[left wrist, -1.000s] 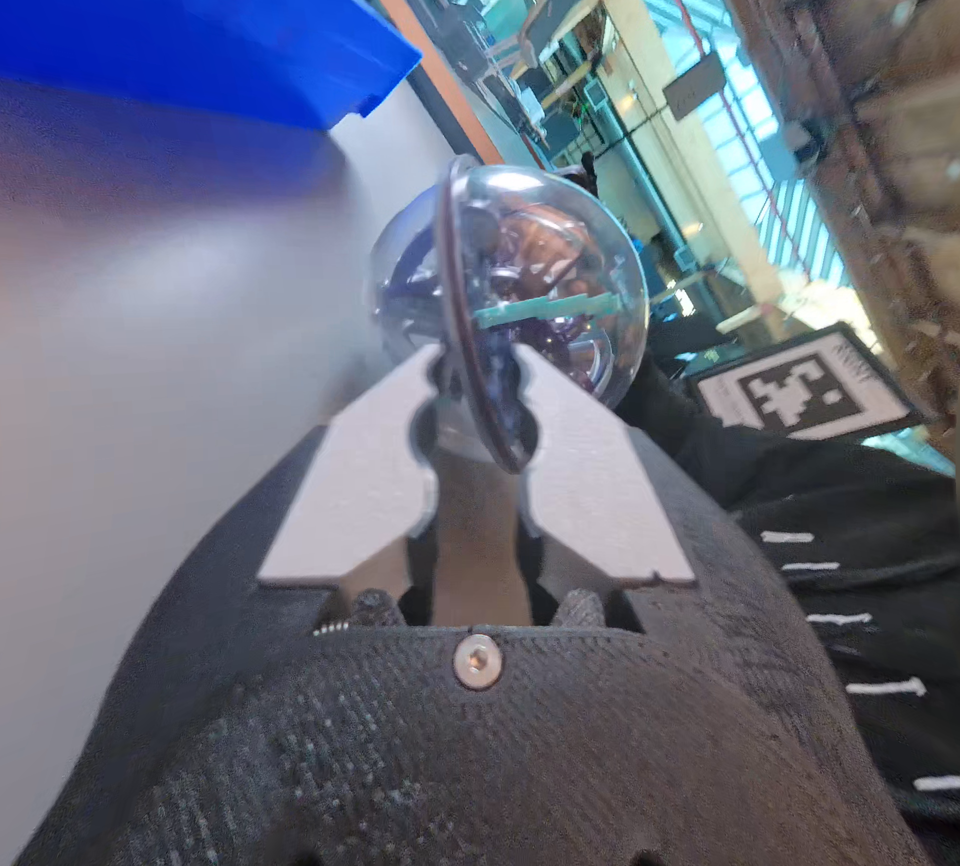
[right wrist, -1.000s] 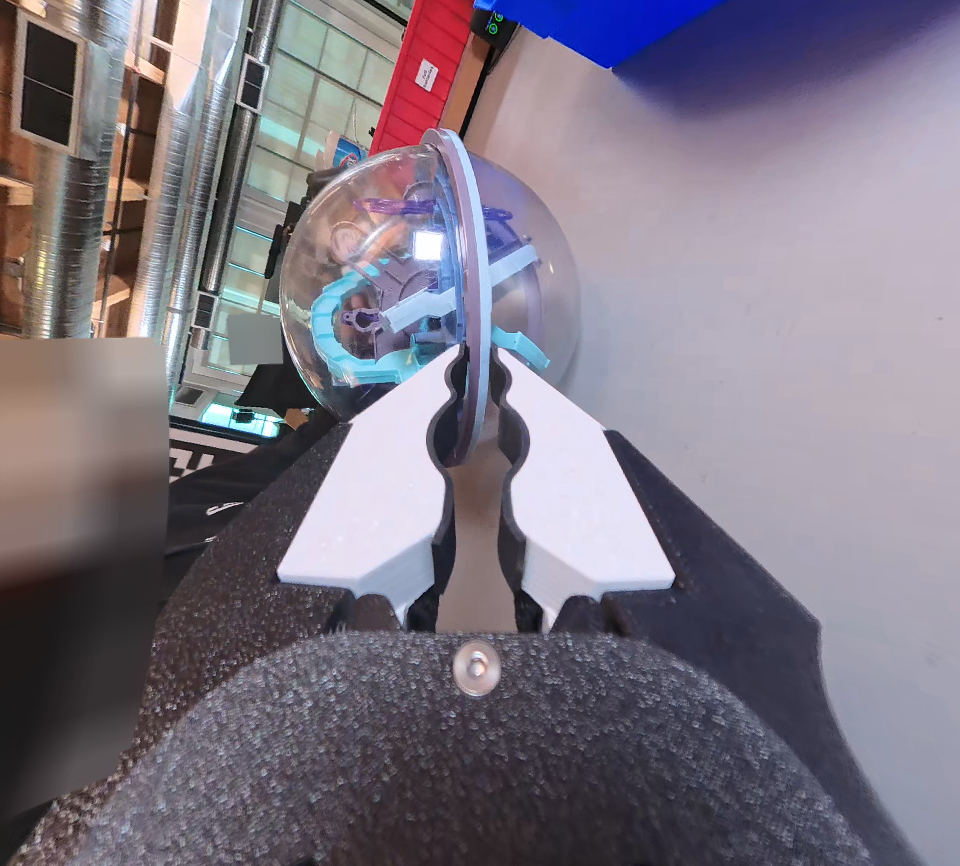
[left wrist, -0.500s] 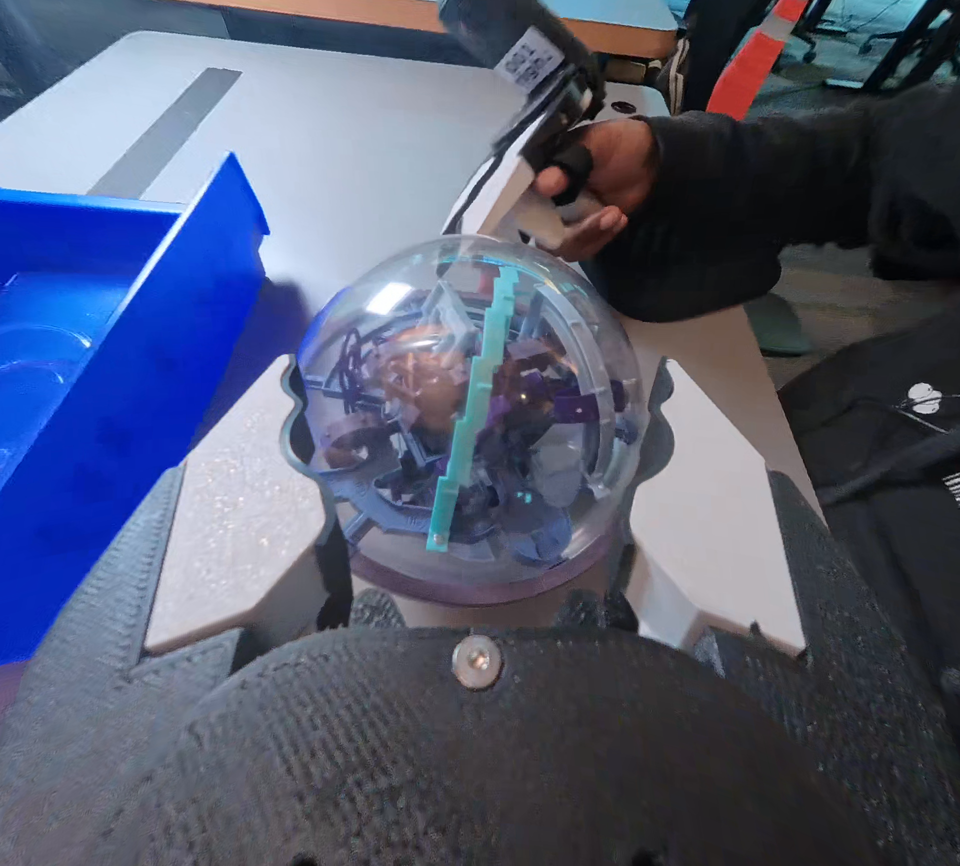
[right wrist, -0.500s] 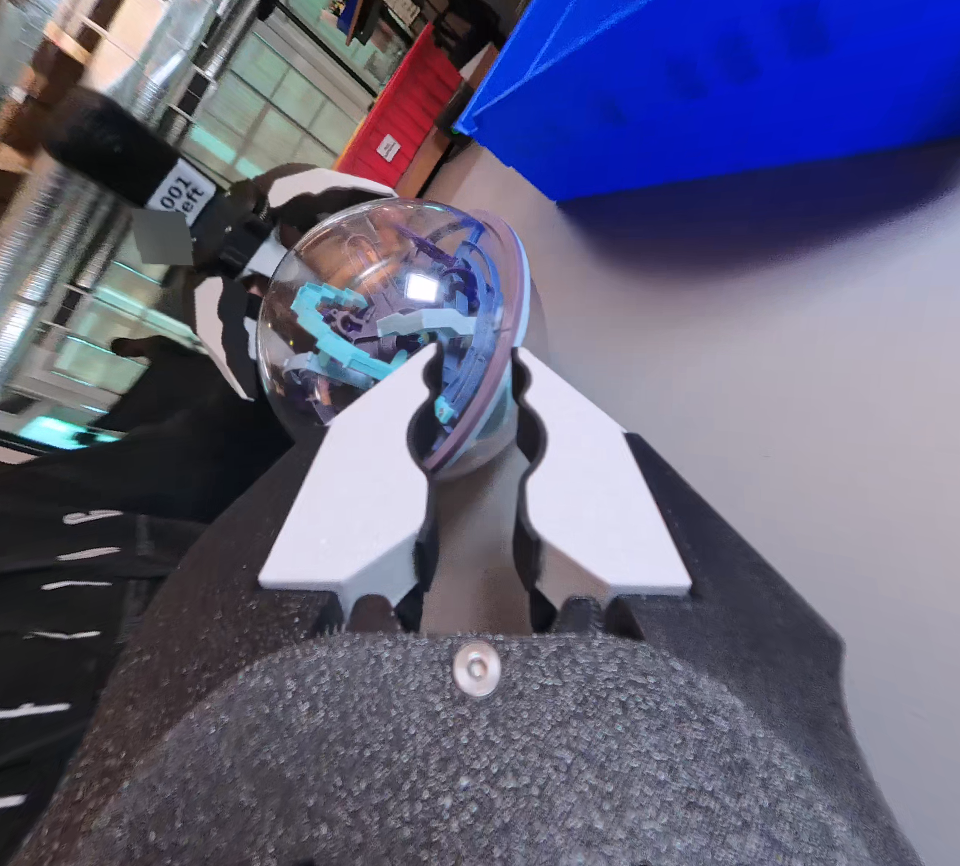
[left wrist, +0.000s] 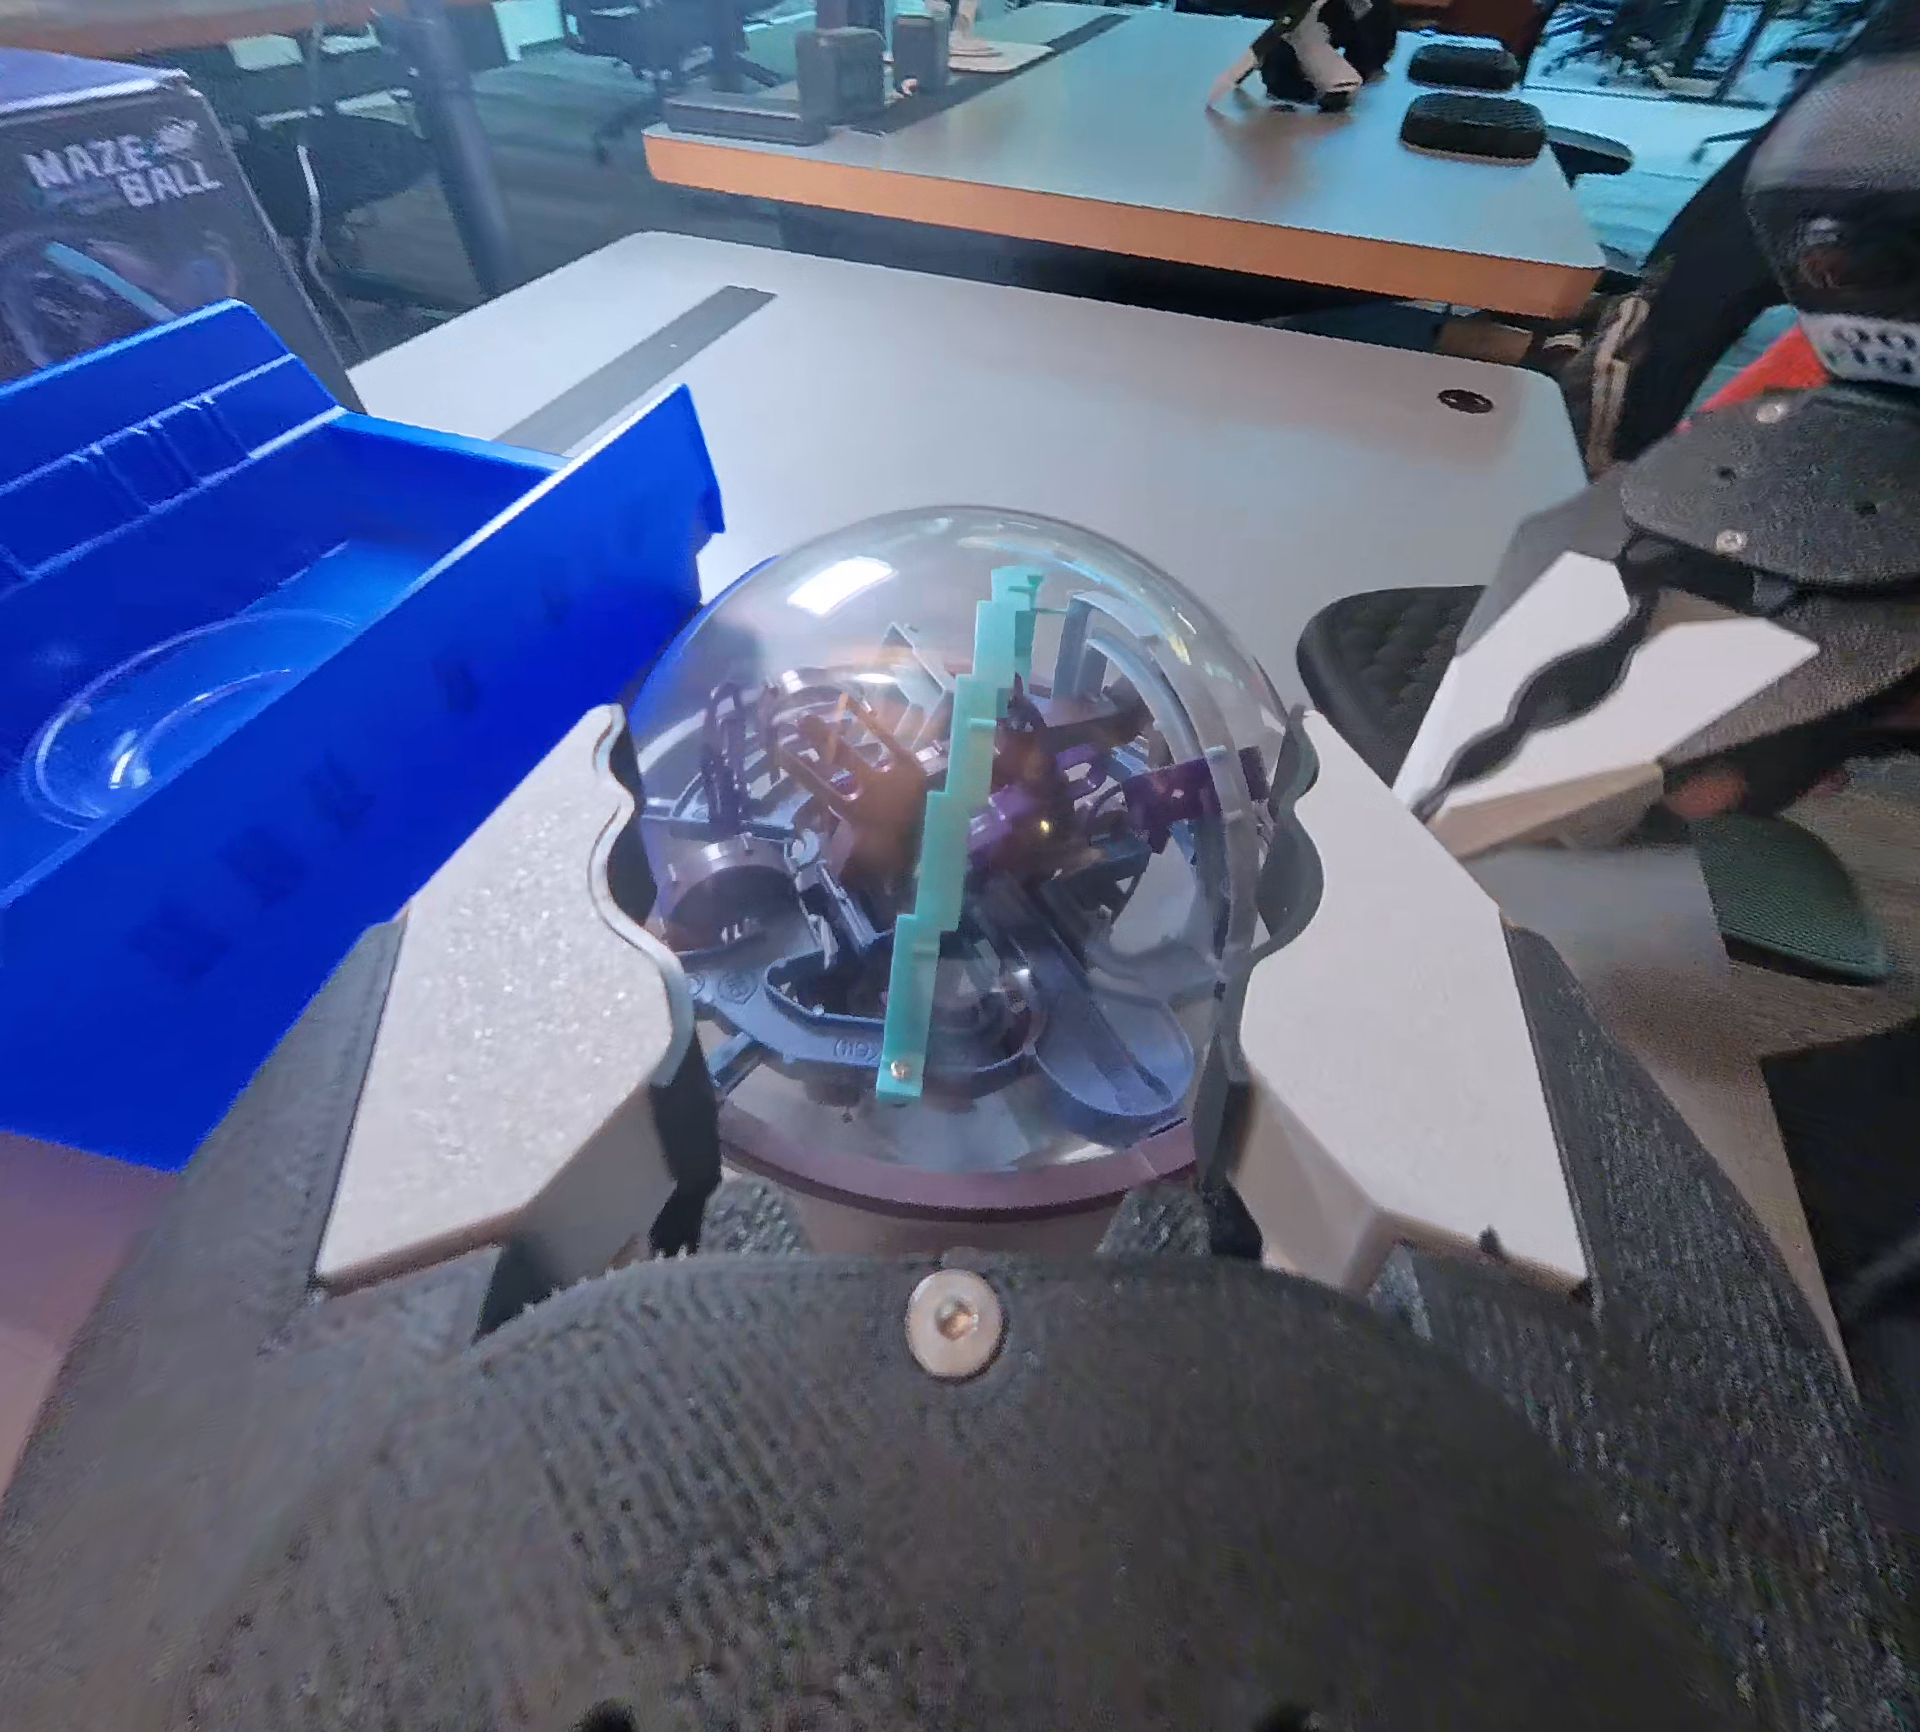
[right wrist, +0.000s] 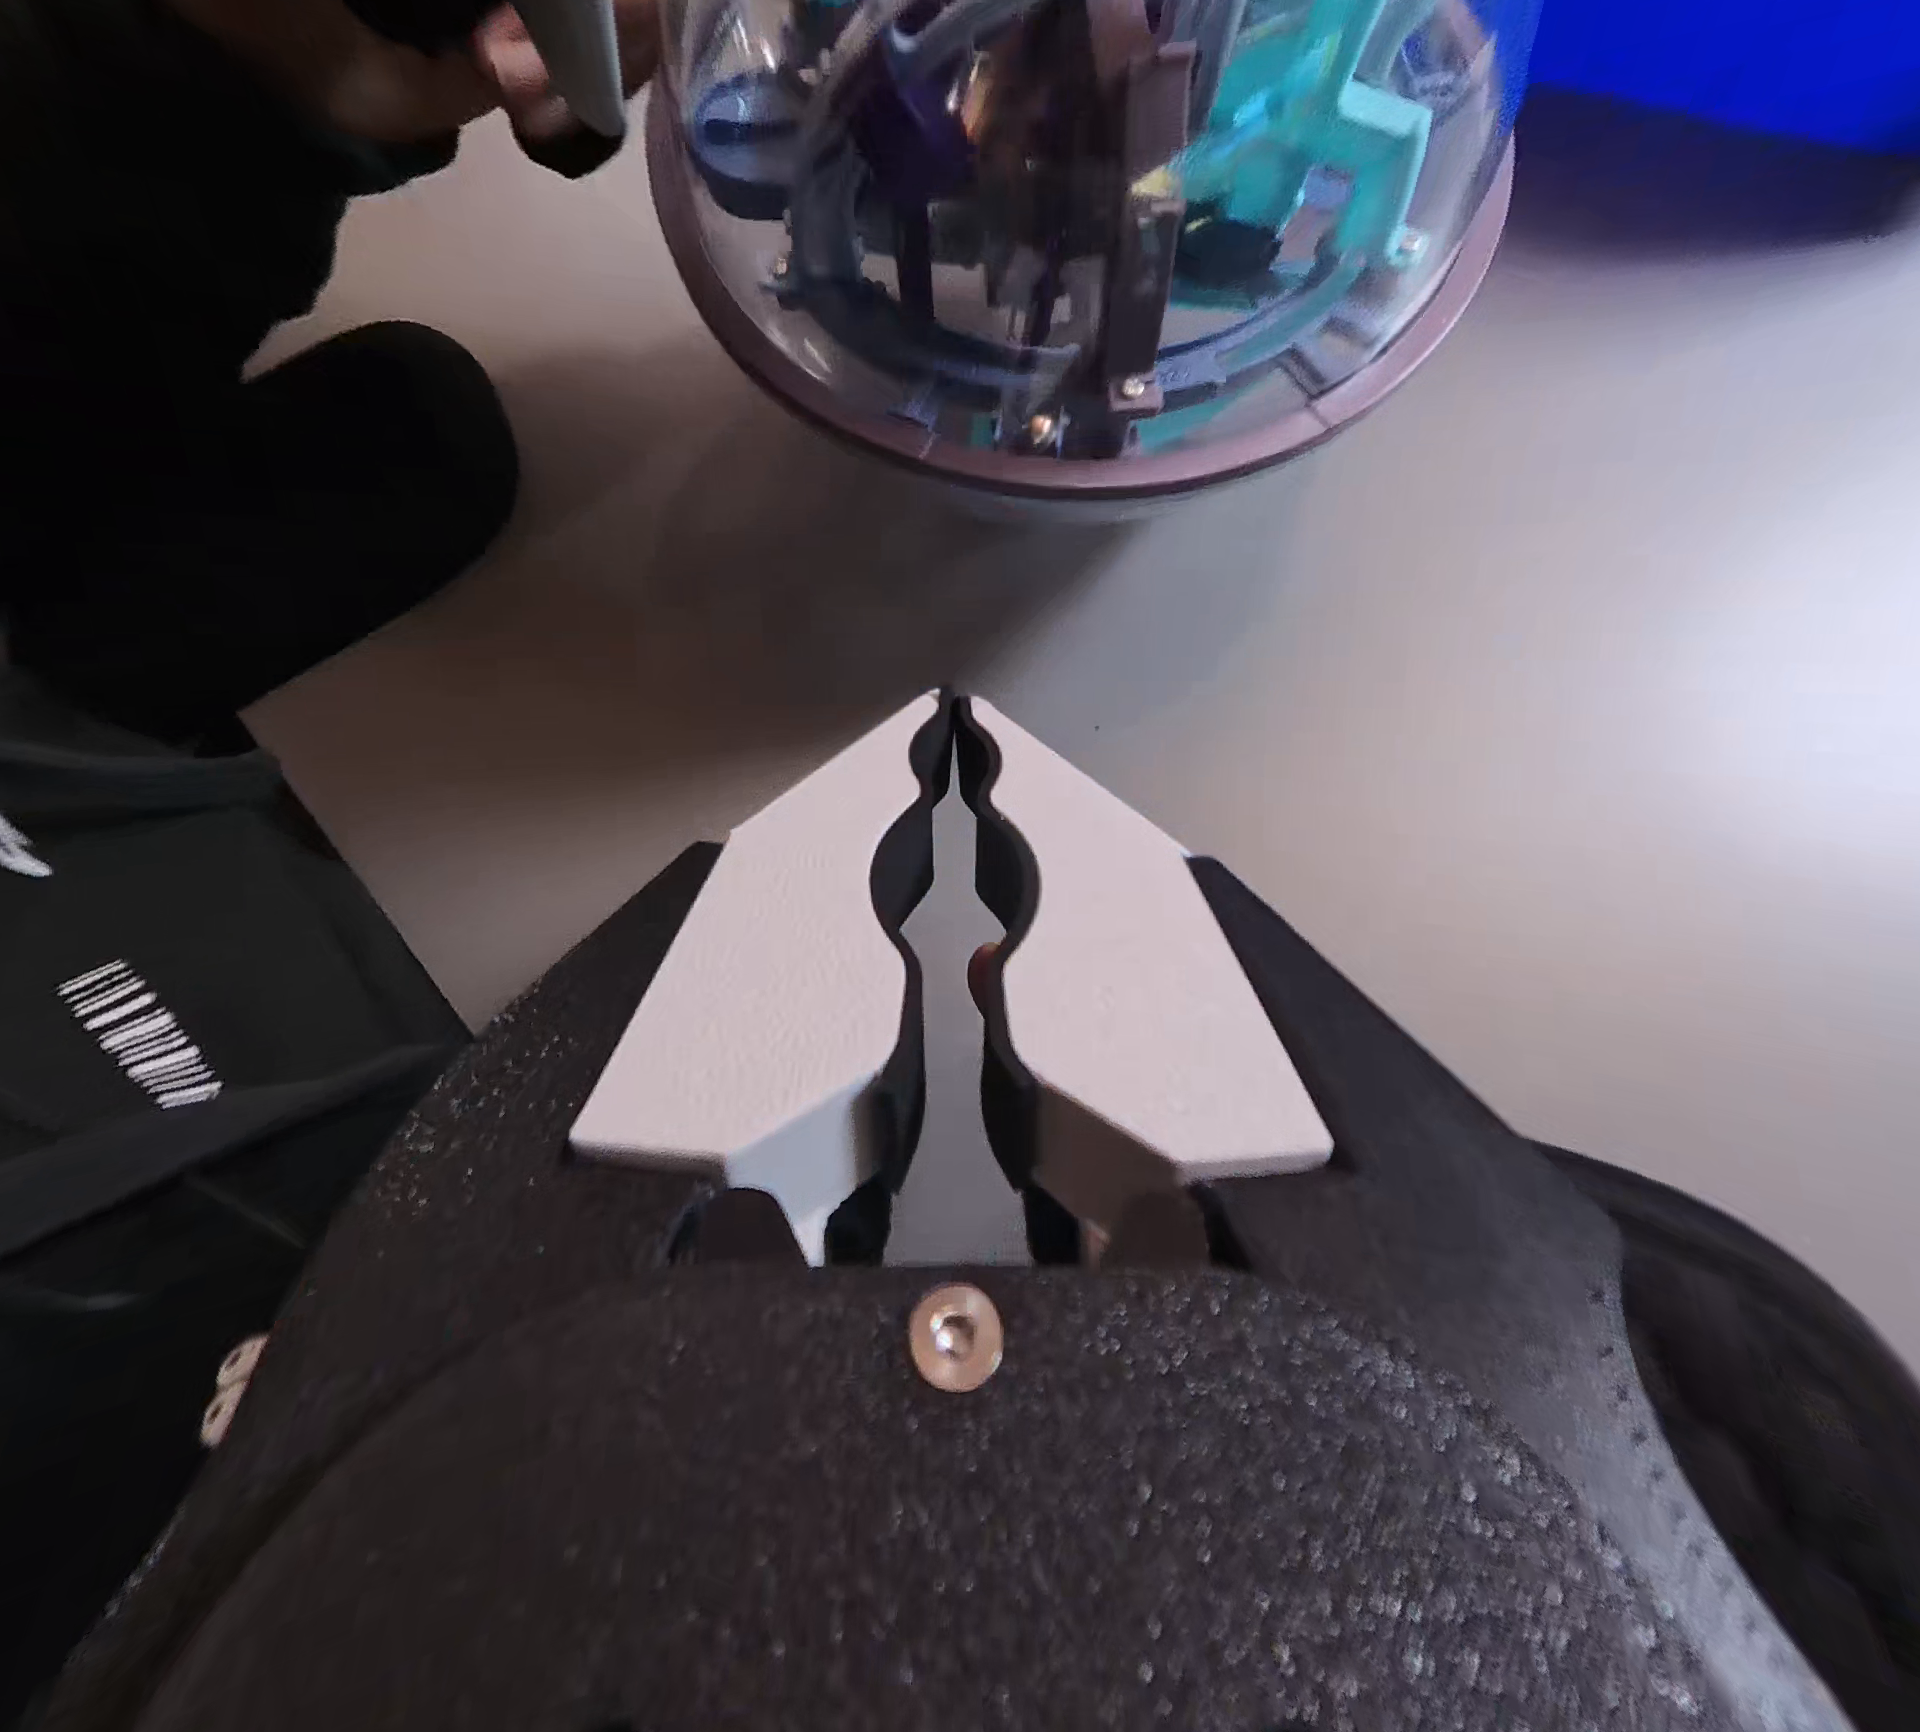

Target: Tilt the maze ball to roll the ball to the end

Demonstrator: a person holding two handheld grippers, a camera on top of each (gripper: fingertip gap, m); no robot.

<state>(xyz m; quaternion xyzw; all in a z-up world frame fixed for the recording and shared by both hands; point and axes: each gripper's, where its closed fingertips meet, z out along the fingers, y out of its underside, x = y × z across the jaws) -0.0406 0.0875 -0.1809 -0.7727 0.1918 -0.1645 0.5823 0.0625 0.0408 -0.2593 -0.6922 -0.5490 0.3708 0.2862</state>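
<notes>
The maze ball (left wrist: 956,851) is a clear sphere with teal, purple and blue tracks inside and a dark rim around its middle. My left gripper (left wrist: 956,726) is shut on the maze ball, one white finger on each side, holding it dome-up over the grey table (left wrist: 1039,394). I cannot make out the small ball inside. My right gripper (right wrist: 951,706) is shut and empty, drawn back from the maze ball (right wrist: 1091,124), which fills the top of the right wrist view. It also shows at the right in the left wrist view (left wrist: 1558,695).
A blue bin (left wrist: 312,695) with a clear half-dome inside stands close on the left of the maze ball. The maze ball's box (left wrist: 114,228) stands behind the bin. A person's dark sleeve (right wrist: 208,332) lies at the table's near edge. More desks stand beyond.
My right gripper let go of the ball's rim, pulled back and shut. My left gripper went from pinching the rim to holding the ball across its width, now turned dome-up.
</notes>
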